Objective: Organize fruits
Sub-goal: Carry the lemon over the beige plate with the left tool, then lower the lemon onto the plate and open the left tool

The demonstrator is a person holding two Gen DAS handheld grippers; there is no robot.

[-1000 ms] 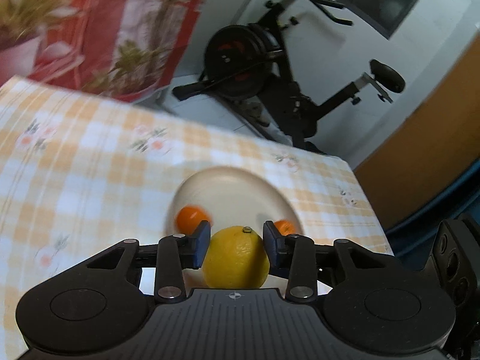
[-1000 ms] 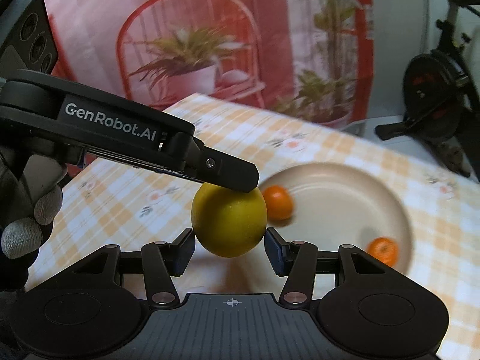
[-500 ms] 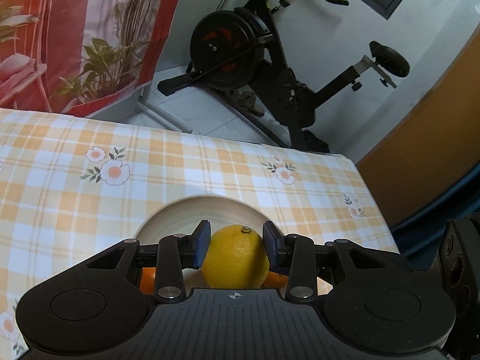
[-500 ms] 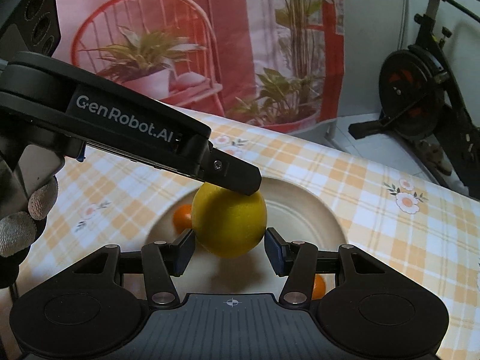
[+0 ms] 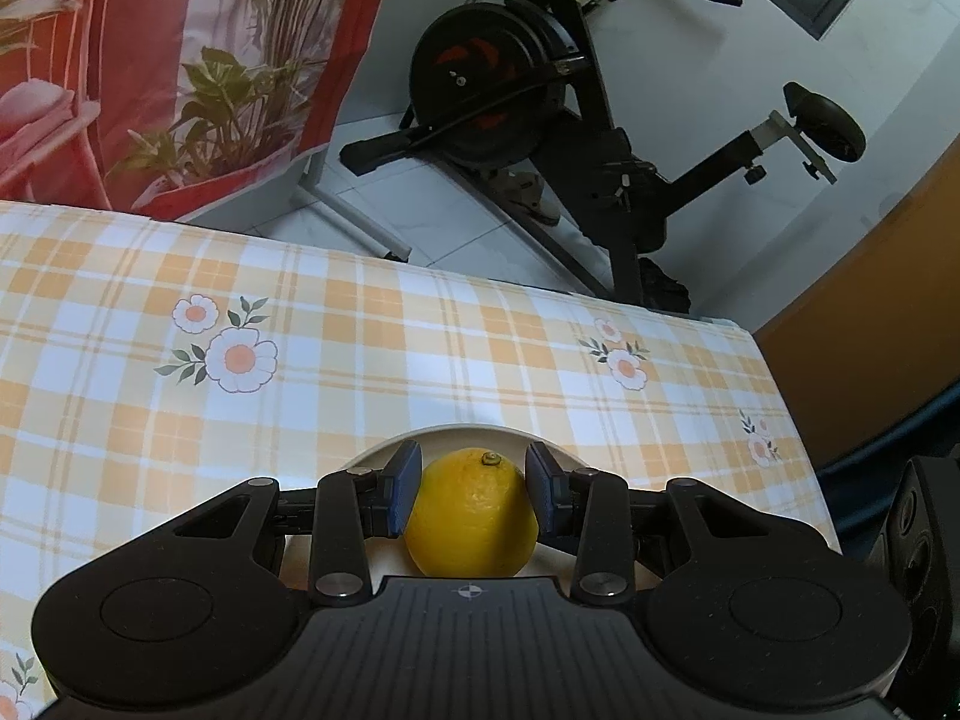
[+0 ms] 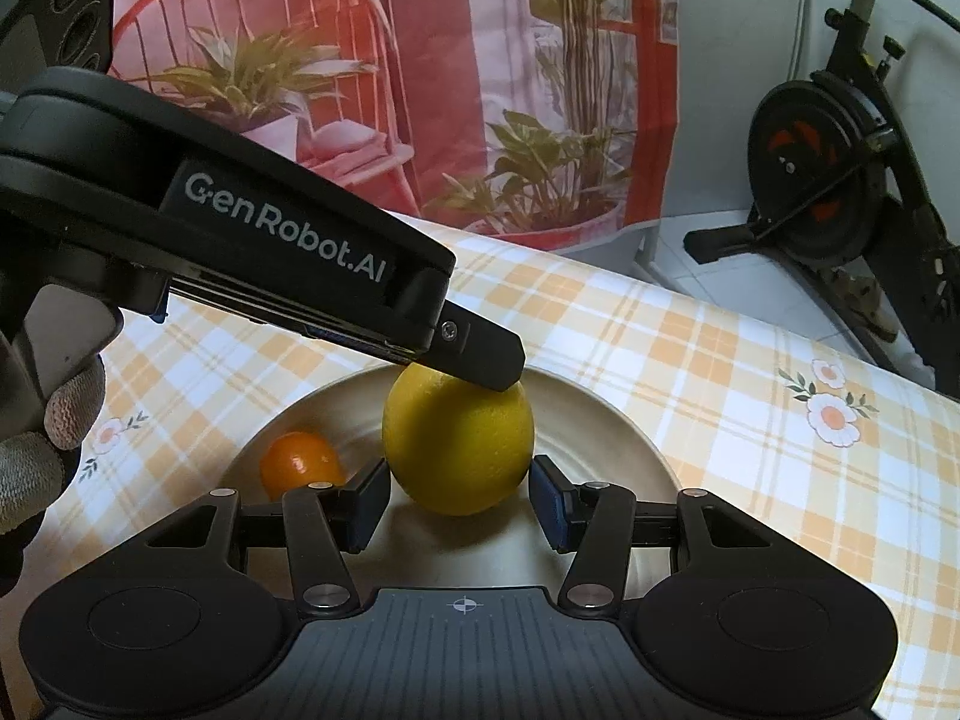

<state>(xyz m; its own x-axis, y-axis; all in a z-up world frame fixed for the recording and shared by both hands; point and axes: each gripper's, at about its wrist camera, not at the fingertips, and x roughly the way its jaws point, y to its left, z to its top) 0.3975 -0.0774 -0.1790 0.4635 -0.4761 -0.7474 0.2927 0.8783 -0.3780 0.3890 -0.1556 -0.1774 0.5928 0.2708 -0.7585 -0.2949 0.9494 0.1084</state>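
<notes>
A yellow lemon (image 5: 471, 516) sits between the blue pads of my left gripper (image 5: 474, 480), which is shut on it. In the right wrist view the same lemon (image 6: 459, 438) hangs low over a cream plate (image 6: 612, 420), with a left finger (image 6: 474, 348) lying across its top. My right gripper (image 6: 457, 471) stands open just in front of the lemon, and its pads do not press on it. A small orange tangerine (image 6: 300, 462) lies in the plate to the left. Only the plate's far rim (image 5: 384, 450) shows in the left wrist view.
The table wears an orange-and-white checked cloth with flowers (image 5: 240, 360). Its far edge (image 5: 480, 282) drops to a tiled floor where a black exercise bike (image 5: 510, 78) stands. A gloved hand (image 6: 36, 438) grips the left tool. A red plant-print curtain (image 6: 420, 60) hangs behind.
Both grippers have moved forward and down over the plate, the lemon still in the left one. The plate now lies under the fingers; a second tangerine is hidden behind the tools.
</notes>
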